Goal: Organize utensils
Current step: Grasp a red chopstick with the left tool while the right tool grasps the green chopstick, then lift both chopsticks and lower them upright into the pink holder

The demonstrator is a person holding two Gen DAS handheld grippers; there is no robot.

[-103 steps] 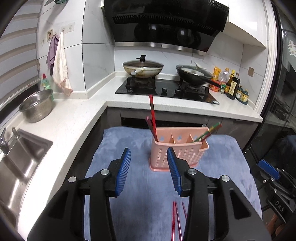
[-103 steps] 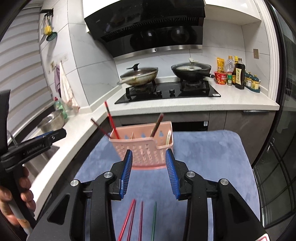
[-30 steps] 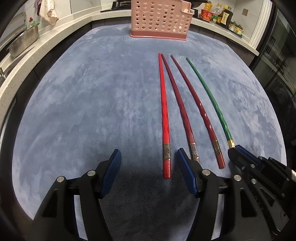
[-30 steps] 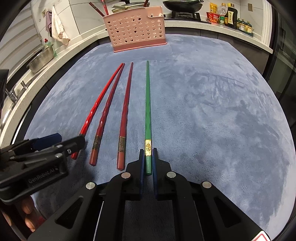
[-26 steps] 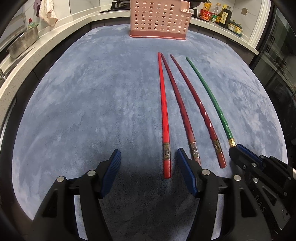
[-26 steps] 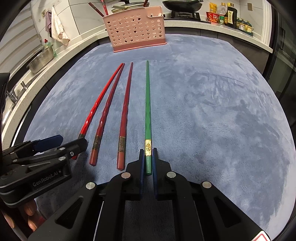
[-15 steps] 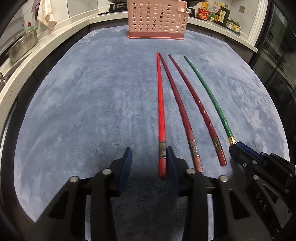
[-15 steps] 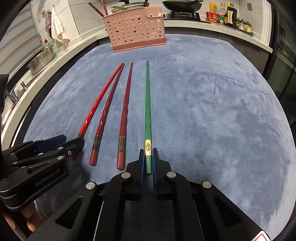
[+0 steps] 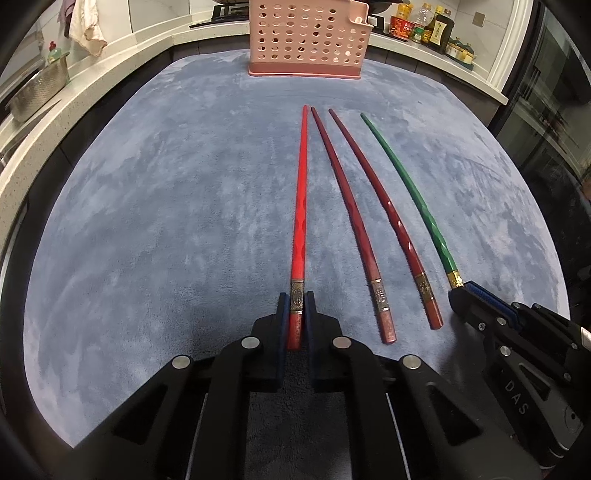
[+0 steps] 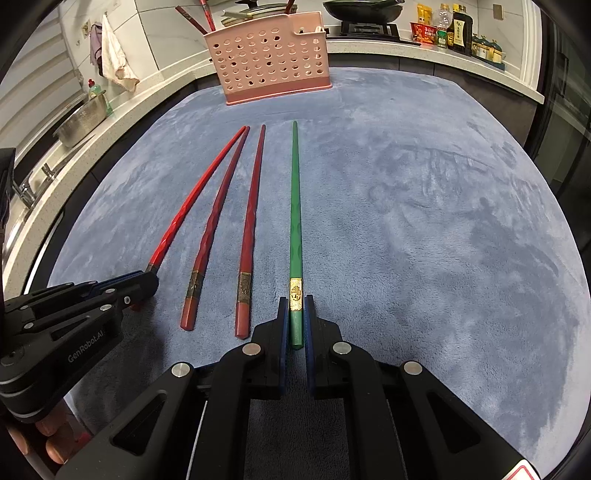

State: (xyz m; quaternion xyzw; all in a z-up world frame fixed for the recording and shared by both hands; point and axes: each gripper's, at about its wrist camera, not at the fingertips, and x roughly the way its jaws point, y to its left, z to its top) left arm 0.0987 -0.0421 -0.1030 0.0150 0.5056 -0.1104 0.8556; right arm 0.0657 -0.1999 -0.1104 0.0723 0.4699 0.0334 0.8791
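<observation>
Several chopsticks lie side by side on a blue-grey mat (image 9: 166,221). My left gripper (image 9: 295,301) is closing, its pads now pressed on the thick end of the bright red chopstick (image 9: 300,206), the leftmost one. My right gripper (image 10: 295,302) is shut on the thick end of the green chopstick (image 10: 295,206), the rightmost one. Two dark red chopsticks (image 9: 354,221) (image 9: 391,218) lie loose between them. Both held chopsticks still rest flat on the mat. The pink perforated utensil holder (image 10: 269,55) stands at the mat's far edge with a few utensils in it.
A white L-shaped counter (image 9: 110,62) runs along the left and back, with a steel bowl (image 10: 81,122), a sink tap (image 10: 26,188) and hanging cloths (image 10: 114,55). Sauce bottles (image 10: 450,26) and a wok (image 10: 362,9) sit at the back right. A hand (image 10: 48,443) holds the left gripper.
The left gripper's jaws have closed from wide apart onto the bright red chopstick's end. The right gripper has stayed shut on the green chopstick. Neither hand has moved.
</observation>
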